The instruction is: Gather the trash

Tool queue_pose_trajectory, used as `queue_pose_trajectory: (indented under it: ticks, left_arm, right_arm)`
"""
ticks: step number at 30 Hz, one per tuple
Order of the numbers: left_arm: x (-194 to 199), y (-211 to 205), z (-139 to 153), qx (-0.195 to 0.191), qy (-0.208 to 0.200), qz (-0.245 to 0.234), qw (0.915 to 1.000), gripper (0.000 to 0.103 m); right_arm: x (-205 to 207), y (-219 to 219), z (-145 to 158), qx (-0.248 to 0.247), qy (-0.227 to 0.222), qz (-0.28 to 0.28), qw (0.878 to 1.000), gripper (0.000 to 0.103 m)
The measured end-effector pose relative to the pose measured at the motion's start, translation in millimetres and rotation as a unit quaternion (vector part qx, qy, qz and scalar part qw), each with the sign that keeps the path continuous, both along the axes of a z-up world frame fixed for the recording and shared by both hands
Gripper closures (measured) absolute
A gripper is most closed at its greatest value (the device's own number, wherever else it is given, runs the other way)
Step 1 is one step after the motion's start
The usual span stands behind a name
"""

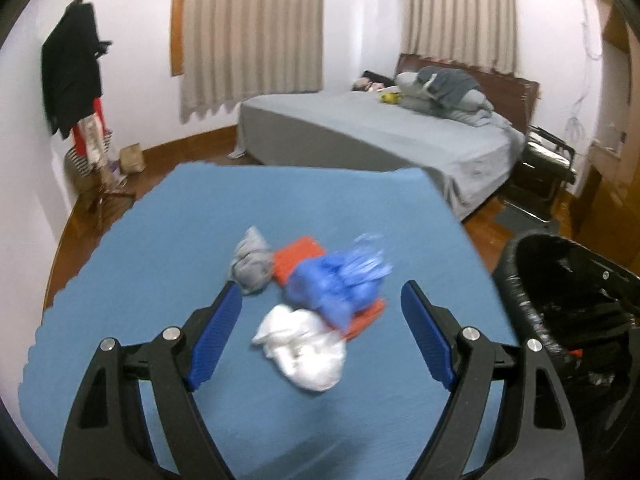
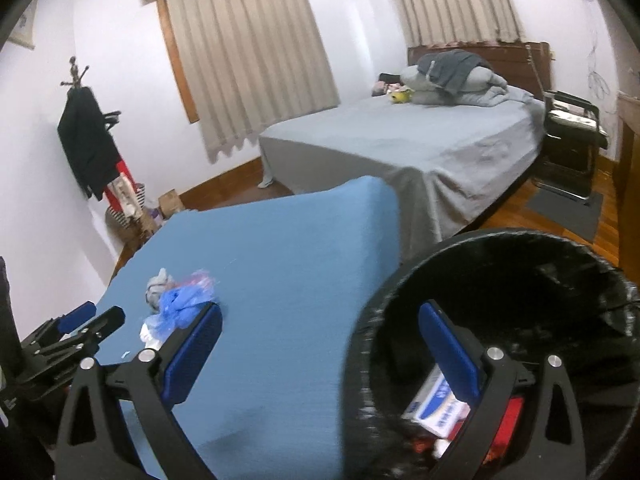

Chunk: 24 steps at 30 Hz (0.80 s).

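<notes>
A pile of trash lies on the blue table (image 1: 160, 240): a crumpled white wad (image 1: 304, 348), a blue plastic bag (image 1: 340, 280), an orange-red flat piece (image 1: 296, 256) and a grey wad (image 1: 252, 260). My left gripper (image 1: 322, 320) is open above the table, its fingers on either side of the pile, touching nothing. My right gripper (image 2: 320, 340) is open and empty at the rim of the black-lined bin (image 2: 400, 292). In the bin lie a white box (image 2: 436, 404) and something red (image 2: 508, 420). The right wrist view shows the blue bag (image 2: 184, 304), the table (image 2: 280, 264) and the left gripper (image 2: 92, 320) at far left.
The bin (image 1: 560, 280) stands against the table's right edge. Behind it are a grey bed (image 1: 380, 132), a black chair (image 1: 548, 160) and wooden floor. A coat stand with clothes (image 1: 76, 76) and a paper bag (image 1: 132, 158) occupy the far left corner.
</notes>
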State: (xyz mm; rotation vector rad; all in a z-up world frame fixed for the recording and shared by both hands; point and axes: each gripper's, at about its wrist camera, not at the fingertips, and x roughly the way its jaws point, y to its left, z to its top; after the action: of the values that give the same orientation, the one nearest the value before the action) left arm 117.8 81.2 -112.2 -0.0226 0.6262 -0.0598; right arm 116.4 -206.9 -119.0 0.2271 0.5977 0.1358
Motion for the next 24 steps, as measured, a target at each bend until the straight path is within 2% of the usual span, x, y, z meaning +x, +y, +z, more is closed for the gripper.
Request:
queue_pose_trajectory:
  ticks: [11,14,17,24]
  left_arm:
    - [13,16,-45,-0.025,0.046,0.029,0.9982,0.026]
    - [19,17,-57,-0.028,0.06,0.034,0.9972,0.033]
    - [23,19,-65,-0.035,0.073,0.044,0.9958,0.037]
    - [29,20,-75,-0.038,0.099,0.043,0.9935,0.037]
  right_arm:
    - [11,28,-17,-0.021,0.011,0.023,0.999,0.006]
    - [15,29,-18,-0.023,0.014,0.024,0.999,0.006]
    - [16,31,-19,-0.024,0.016,0.025,0.999,0.006]
    - [24,37,-25,-0.024,0.028,0.031,0.999,0.006]
